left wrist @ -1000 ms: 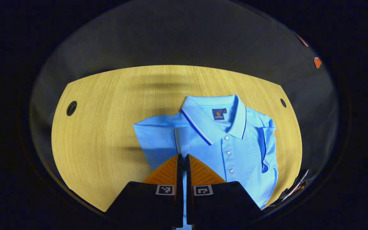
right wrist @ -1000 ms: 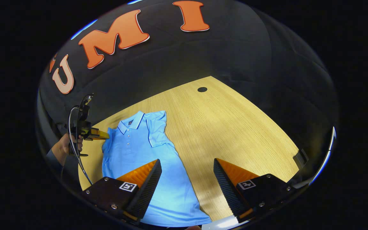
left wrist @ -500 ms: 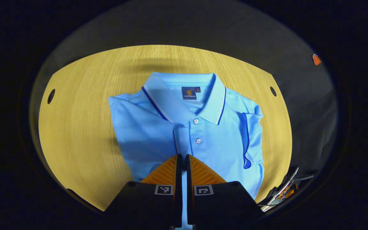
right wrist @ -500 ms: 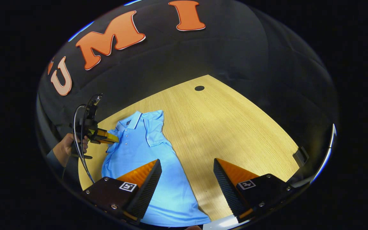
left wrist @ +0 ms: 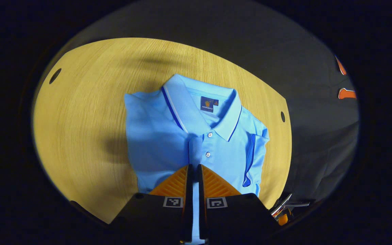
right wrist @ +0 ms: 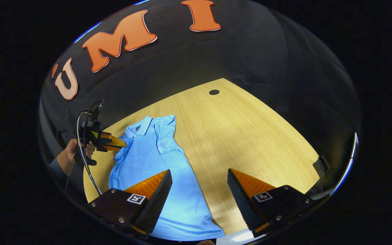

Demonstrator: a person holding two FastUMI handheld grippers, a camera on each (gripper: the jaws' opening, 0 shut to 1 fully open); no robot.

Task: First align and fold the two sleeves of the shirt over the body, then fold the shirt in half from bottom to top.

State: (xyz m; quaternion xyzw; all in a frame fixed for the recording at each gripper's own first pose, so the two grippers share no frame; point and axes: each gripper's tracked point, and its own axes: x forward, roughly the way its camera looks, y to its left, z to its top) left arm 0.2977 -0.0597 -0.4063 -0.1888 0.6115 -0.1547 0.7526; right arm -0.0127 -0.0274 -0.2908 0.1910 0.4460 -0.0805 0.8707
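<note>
Wooden table [right wrist: 250, 136] beneath shirt [right wrist: 155, 160]

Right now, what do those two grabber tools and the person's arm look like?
Each gripper has two wedge-shaped fingers with ribbed faces, set on chunky black blocks. A small square black-and-white marker sits on each block. The right gripper shows round screws on its blocks. Farther off, the left gripper has thin looping cables, and the hand holding it wears a dark sleeve.

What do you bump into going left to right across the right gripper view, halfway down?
A person's hand → the left tool it holds → the light blue polo shirt → the bare light wooden table.
</note>
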